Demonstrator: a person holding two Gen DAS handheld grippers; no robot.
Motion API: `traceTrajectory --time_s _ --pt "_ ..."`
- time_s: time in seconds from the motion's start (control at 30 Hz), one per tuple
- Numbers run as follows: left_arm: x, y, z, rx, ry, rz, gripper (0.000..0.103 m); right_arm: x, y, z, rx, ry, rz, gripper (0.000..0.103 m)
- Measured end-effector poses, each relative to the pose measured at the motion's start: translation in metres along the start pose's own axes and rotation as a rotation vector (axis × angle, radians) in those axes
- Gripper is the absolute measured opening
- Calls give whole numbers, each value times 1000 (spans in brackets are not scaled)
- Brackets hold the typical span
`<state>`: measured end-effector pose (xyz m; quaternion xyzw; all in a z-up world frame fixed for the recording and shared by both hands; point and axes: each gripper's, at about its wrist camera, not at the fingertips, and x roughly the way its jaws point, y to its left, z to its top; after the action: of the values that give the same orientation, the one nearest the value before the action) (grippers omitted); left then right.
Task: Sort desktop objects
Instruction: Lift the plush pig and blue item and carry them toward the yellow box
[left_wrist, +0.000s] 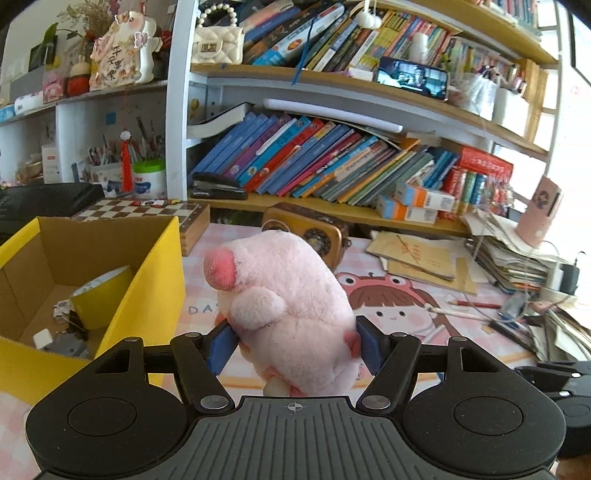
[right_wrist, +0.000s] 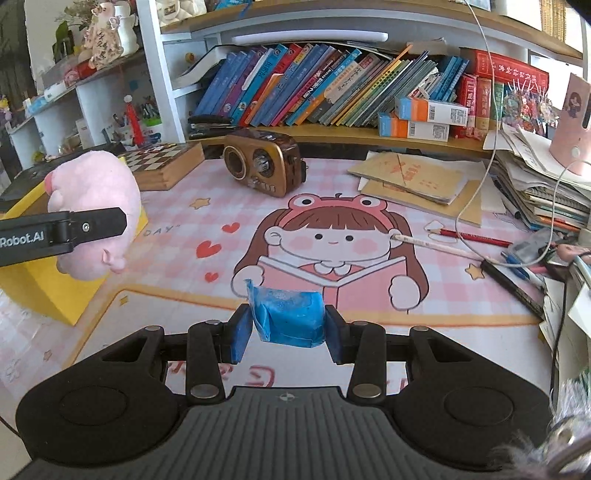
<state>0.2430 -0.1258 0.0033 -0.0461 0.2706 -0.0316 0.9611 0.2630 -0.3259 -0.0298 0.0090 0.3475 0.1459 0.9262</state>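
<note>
Left gripper (left_wrist: 295, 341) clamps the pink plush (left_wrist: 284, 295), held above the mat beside the yellow box (left_wrist: 159, 273) at its 9 o'clock; right gripper (right_wrist: 288, 332) pinches a blue packet (right_wrist: 290, 317) above the mat (right_wrist: 184, 258)

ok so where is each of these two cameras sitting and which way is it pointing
Left wrist: sits on the left gripper, facing the bookshelf; its fingers clamp the pink plush toy, with the yellow box to its left.
Right wrist: sits on the right gripper, facing the desk mat and shelf; its fingers clamp a blue packet.
Shared: plush toy, yellow box, brown radio, chessboard.
</note>
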Motion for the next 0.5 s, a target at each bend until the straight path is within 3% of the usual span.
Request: traceTrajectory --time_s 0.5 --pt "-64 29 -42 6 69 -108 69 -46 57 -44 -9 42 -35 38"
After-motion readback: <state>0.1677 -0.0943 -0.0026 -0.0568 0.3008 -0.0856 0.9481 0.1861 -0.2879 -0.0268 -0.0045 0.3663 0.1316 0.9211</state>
